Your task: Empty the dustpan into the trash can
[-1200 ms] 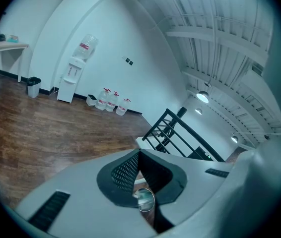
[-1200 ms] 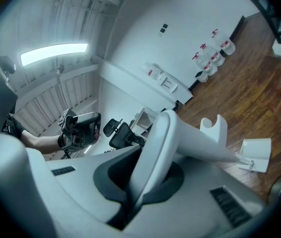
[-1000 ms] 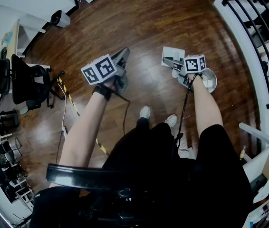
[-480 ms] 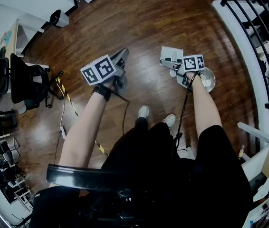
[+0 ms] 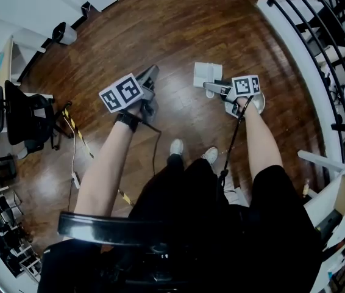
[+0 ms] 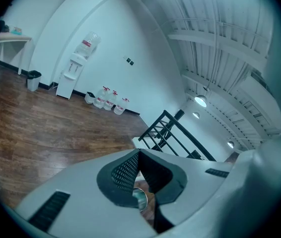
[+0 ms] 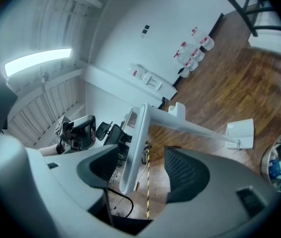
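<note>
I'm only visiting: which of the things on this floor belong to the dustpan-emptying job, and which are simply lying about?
For the job:
- dustpan
- trash can

Lying about:
- water dispenser
- water jugs
- office chair

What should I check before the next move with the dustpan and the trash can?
1. Jaws of the right gripper apart, having just been opening: ok.
2. The dustpan handle clear of both jaws: cannot tell; it stands between them, near one.
3. The dustpan resting on the floor: ok.
4. The trash can upright beside it: ok.
5. The left gripper shut, empty: ok.
6. Pan emptied: cannot tell.
</note>
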A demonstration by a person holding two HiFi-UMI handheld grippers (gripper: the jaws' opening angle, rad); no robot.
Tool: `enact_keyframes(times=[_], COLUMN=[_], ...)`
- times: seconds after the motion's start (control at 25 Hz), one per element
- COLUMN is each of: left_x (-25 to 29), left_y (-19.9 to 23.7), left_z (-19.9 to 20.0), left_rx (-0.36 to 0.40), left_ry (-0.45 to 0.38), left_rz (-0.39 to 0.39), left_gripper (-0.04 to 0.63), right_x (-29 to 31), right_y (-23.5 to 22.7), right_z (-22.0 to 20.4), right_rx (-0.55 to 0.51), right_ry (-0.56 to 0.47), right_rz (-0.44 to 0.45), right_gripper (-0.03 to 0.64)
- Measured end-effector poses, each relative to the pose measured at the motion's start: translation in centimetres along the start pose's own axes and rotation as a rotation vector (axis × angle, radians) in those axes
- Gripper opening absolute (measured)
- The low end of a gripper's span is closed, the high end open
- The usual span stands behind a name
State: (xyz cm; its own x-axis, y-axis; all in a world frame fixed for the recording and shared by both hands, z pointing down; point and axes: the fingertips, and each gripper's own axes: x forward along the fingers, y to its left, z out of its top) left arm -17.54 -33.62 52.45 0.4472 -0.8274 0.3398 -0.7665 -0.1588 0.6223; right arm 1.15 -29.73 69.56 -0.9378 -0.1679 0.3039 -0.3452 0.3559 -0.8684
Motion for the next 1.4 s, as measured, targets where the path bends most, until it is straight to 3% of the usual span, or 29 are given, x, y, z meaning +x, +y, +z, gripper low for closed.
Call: enact_keyframes(times=[0.24, 0.44, 0.8, 1.12, 1.4], left_x=[0.8, 1.4, 1.4, 0.0, -0.8], left_y=[-1.2, -3.3, -8.0, -11.8, -14.8], left_z=[-0.6, -0.7, -1.1, -0.1, 1.0], left_rx=[-0.021, 0.002, 0.111, 0.222, 0.301], left_ry=[-0.005, -0.018, -0.022, -0.045, -0.112], left_rz=[-0.053, -0.13, -0.221, -0.278, -0.285], left_gripper=[0.002, 0.002, 0.002, 0.002, 0.0], right_x=[-5.4, -11.8, -20.6, -21.0, -17.5], right_y=[0.6, 0.4, 6.6, 16.3, 22.0], right_z=[0.1, 0.5, 4.2, 7.2, 7.9], right_rx=[-0.039, -0.053, -0.302, -0.553, -0.705], right_ry=[-0.046, -0.15, -0.359, -0.582, -0.645], right_rz=[-0.091, -0.235, -0.501, -0.611, -0.693], right_gripper=[0.299, 0.299, 0.116, 0.006, 0.006])
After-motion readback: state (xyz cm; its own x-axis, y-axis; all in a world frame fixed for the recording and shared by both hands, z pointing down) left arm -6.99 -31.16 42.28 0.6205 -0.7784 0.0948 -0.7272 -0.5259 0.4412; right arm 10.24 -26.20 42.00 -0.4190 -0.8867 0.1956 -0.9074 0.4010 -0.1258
